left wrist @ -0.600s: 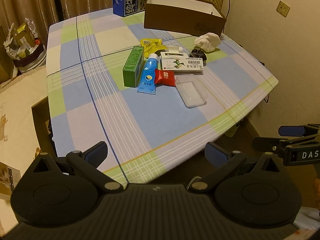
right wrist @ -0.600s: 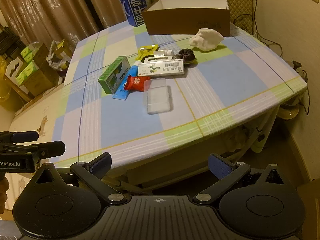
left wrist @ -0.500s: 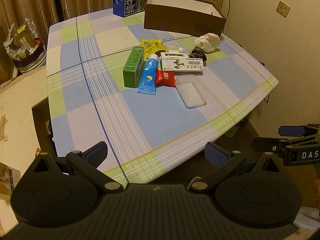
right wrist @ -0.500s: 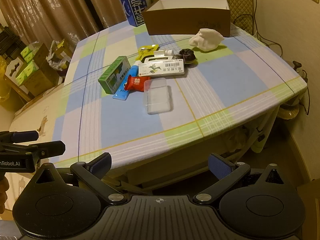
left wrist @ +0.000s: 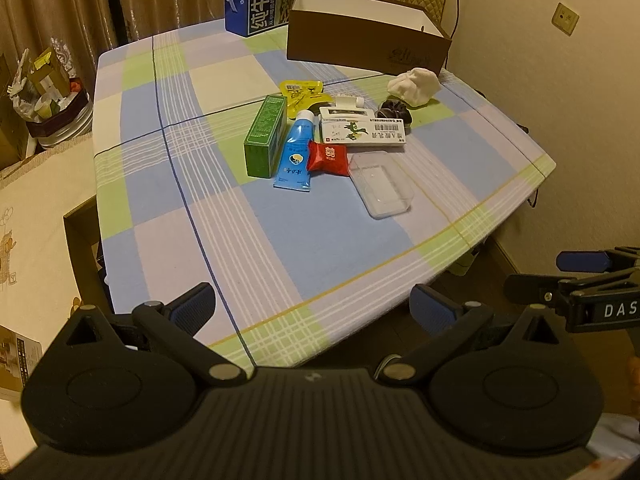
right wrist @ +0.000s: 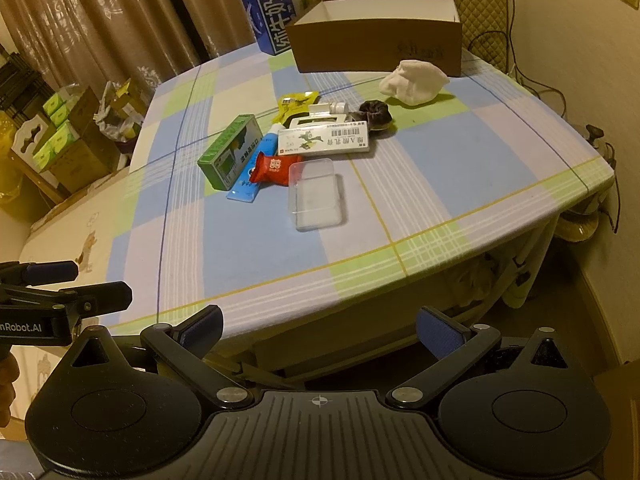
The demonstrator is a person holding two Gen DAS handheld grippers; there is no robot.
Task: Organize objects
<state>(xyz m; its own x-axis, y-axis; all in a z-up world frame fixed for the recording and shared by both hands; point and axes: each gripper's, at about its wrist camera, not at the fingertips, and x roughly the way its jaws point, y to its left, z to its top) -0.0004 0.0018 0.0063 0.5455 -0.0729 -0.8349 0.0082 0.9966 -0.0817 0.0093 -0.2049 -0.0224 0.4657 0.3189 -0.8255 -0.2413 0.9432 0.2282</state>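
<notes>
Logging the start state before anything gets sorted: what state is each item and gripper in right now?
left gripper: open, empty, short of the table
right gripper: open, empty
brown box: open-topped, upright
clear plastic case: lying flat, lid shut
blue tube: capped, lying flat
green box: closed, on its side
red packet: sealed

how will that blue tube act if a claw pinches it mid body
The blue tube looks soft-walled and flattened toward its crimped end, so it would probably dent and sag. Its glossy skin may slip. It lies flat between the green box and red packet, so rolling seems unlikely.
</notes>
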